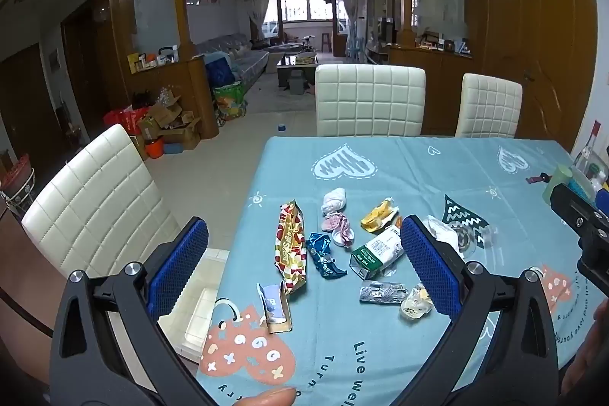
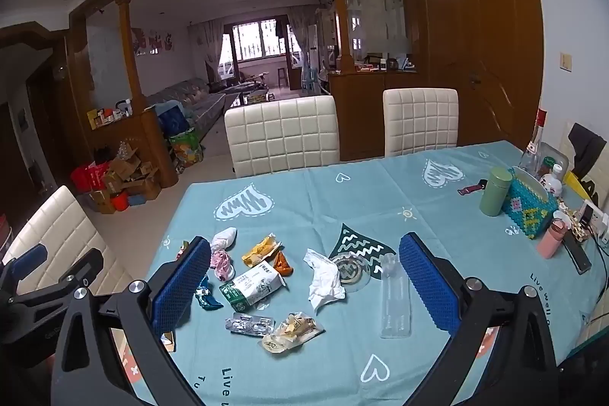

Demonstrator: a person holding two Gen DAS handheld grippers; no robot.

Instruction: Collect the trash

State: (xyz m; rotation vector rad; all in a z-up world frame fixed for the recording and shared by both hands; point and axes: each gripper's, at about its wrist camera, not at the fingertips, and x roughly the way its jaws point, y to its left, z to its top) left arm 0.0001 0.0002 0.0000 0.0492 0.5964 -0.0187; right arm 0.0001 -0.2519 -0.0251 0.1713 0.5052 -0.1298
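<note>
Trash lies scattered on the blue tablecloth (image 1: 437, 174): a long red-gold wrapper (image 1: 291, 248), a blue foil wrapper (image 1: 323, 253), a green-white carton (image 1: 377, 252), a yellow wrapper (image 1: 377, 215), a silver blister pack (image 1: 382, 292) and a small open box (image 1: 274, 307). My left gripper (image 1: 304, 261) is open above this pile, empty. My right gripper (image 2: 304, 276) is open and empty over the carton (image 2: 253, 286), a crumpled tissue (image 2: 323, 278), a clear wrapper (image 2: 291, 328) and a clear plastic case (image 2: 396, 299).
White padded chairs stand at the far side (image 1: 369, 99) and at the left (image 1: 95, 196). A green cup (image 2: 495, 191), a beaded tissue box (image 2: 529, 208), bottles and a pink bottle (image 2: 552, 240) crowd the table's right edge. A glass ashtray (image 2: 352, 271) sits mid-table.
</note>
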